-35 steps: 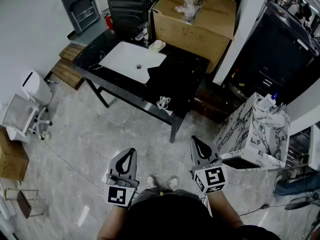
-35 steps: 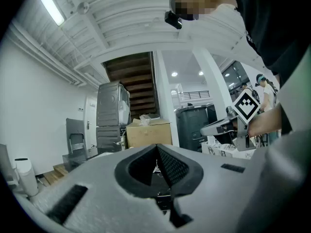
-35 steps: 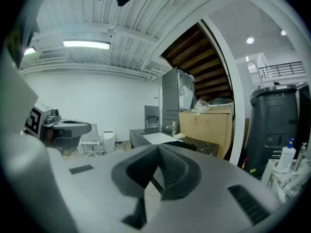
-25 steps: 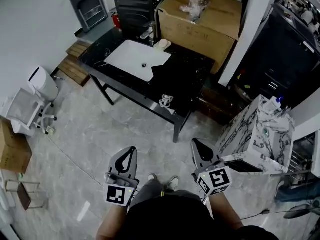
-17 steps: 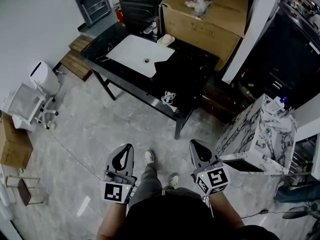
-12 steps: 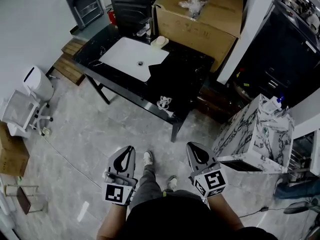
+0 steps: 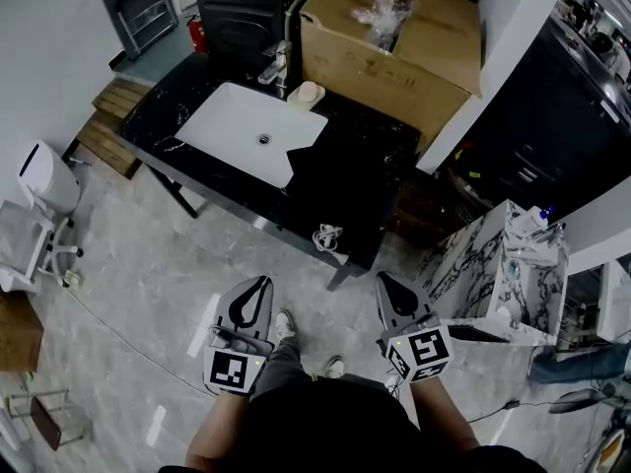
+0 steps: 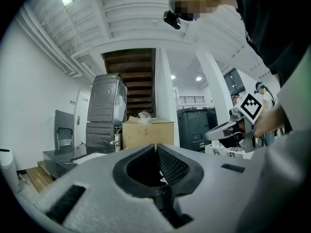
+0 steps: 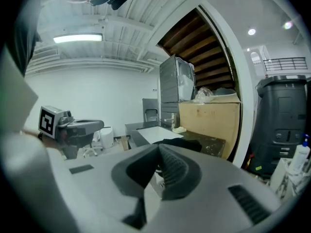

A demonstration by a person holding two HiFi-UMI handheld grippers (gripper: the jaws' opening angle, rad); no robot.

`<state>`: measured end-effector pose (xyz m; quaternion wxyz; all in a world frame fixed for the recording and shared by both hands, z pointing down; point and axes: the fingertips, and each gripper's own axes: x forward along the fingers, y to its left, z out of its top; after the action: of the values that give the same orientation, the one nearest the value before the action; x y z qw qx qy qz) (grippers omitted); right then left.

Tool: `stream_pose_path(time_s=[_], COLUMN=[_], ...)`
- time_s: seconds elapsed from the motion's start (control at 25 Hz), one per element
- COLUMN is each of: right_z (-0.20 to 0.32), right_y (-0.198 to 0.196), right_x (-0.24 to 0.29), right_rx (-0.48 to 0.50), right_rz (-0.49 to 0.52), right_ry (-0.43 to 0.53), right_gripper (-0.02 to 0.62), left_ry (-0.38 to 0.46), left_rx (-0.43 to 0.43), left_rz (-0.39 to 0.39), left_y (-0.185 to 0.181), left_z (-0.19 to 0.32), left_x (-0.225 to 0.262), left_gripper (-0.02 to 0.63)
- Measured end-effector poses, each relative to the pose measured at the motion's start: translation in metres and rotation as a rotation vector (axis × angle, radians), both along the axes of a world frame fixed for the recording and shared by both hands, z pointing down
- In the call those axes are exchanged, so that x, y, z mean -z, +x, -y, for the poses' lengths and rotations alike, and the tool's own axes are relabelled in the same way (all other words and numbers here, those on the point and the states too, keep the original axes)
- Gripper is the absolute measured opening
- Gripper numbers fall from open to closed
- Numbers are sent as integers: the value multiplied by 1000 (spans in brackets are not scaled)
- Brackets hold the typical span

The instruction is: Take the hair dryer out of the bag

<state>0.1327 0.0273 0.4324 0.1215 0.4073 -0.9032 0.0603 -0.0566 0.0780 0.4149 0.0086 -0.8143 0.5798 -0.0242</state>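
Left gripper (image 7: 261,286) and right gripper (image 7: 386,282), jaws pressed together on nothing, hung near the desk (image 7: 168,116), where a black bag (image 7: 343,173) hid its contents.

The place reads as a bare storage or workshop room. A black vanity table (image 7: 380,151) with a white basin (image 7: 246,144) stands on grey stone tiles (image 7: 138,254). Behind the table sits a large cardboard box (image 7: 394,52) (crumpled plastic on top), to its right a marble-patterned cabinet (image 7: 488,264), and beyond it a staircase underside (image 8: 130,76).
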Motion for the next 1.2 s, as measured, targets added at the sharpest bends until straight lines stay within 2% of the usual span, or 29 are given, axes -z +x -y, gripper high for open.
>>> stream_pose_path(time_s=[0.2,0.44,0.64,0.8,0.96,1.08,1.2], right_z=[32,53,63,77,90,95,94], right_y=[-37,-44,-28,-13,-8,-8,-14], right_x=[4,3,0,-3,-4,-13,-27], right_rx=[-29,-129,-192,-211,-200,-189,-165], right_rz=[-25,-46,-60,-46,-32,-31,-49], right_ry=[9,-10,-27,-22,-18,-39,-65], right_gripper=[12,12,12,12,12,12,12], left_ry=[-21,-66,-97,-81,-80,-111,-149], left_rx=[-66,-196,-282,-326,-386,-458,-506], left_rz=[-19,-7,26,62,161,258,332], left_y=[-30,-40,-20,3,22,31,35], left_z=[41,76,107,128,134,142,158], left_x=[-3,-17,-40,-44,-57,-88,-120], left_gripper=[23,23,23,23,29,155,226])
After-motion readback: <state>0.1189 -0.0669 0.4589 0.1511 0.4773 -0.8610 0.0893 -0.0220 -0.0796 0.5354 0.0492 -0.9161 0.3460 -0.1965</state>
